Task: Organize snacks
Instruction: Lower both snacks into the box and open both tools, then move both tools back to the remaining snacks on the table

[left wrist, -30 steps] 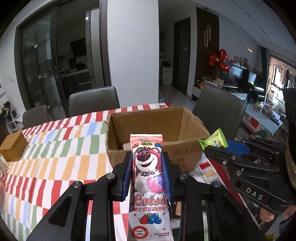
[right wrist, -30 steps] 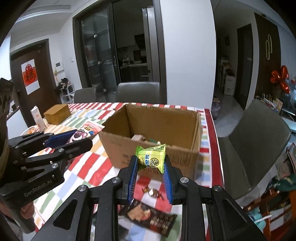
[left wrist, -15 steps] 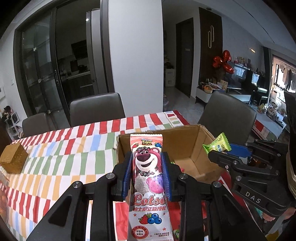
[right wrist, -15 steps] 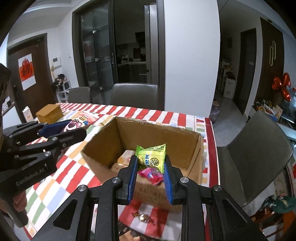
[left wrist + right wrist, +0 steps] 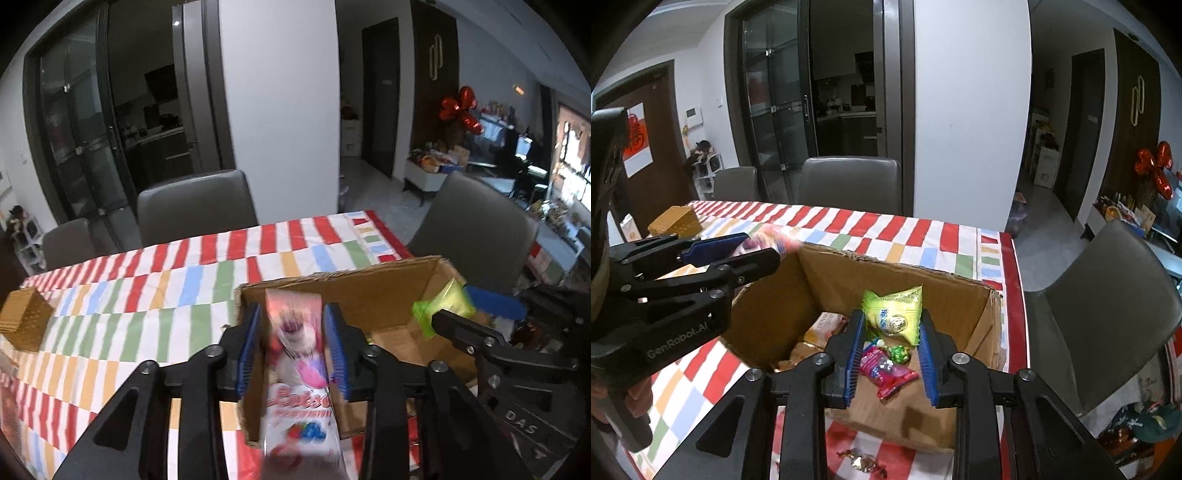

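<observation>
Dining table under a striped cloth of red, white, green and blue, stretching away ahead of both grippers; open cardboard box sitting on it, directly below and ahead of the fingertips; left gripper poised over the box's left end, jaws just opened wider, with clear gaps showing between the blue pads and the long pink bear-print packet standing between them, the packet blurred and judged to be slipping down into the box; right gripper over the box's middle, jaws likewise just opened wider, a small green packet upright between the pads with its edges right at them; impossible to tell whether the pads press on it; below the right gripper, on the box floor, a beige packet, a pink-red packet and a green foil sweet already stowed; nearer than the box, under the right gripper, one wrapped sweet lying loose on the cloth; judged well along: several snacks boxed, two being let go, at least that one sweet left to collect.
</observation>
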Demonstrator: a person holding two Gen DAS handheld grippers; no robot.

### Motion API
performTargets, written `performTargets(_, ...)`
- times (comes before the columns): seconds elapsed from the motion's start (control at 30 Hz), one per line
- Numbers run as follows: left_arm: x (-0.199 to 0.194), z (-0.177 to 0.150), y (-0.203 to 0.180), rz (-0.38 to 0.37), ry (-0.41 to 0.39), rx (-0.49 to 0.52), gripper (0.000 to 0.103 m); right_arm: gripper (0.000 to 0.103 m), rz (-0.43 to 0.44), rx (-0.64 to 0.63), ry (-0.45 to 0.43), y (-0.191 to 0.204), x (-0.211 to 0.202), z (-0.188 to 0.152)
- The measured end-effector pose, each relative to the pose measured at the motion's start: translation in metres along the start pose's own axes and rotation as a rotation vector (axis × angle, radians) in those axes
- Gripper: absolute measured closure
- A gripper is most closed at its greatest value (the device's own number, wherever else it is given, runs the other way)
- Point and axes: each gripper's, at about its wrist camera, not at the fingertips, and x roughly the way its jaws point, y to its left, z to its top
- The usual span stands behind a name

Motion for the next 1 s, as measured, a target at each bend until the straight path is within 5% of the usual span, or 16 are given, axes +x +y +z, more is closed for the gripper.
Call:
performTargets(0.23,-0.027,-0.022,-0.005,0.032,0.004,0.018,0.052,0.055,0.017,-0.006,-0.015,-0.001,-0.017,-0.013)
performTargets(0.63,-0.108,-0.070,-0.024,0.041,-0.072,0.046,0.047,0.051,0.109,-0.045,-0.067,0.020,-0.081,-0.060)
performTargets(1.0,-0.148,-0.127,-0.026,0.080,-0.030,0.004,0.042,0.051,0.201,-0.108,-0.042,0.047,-0.107,-0.098)
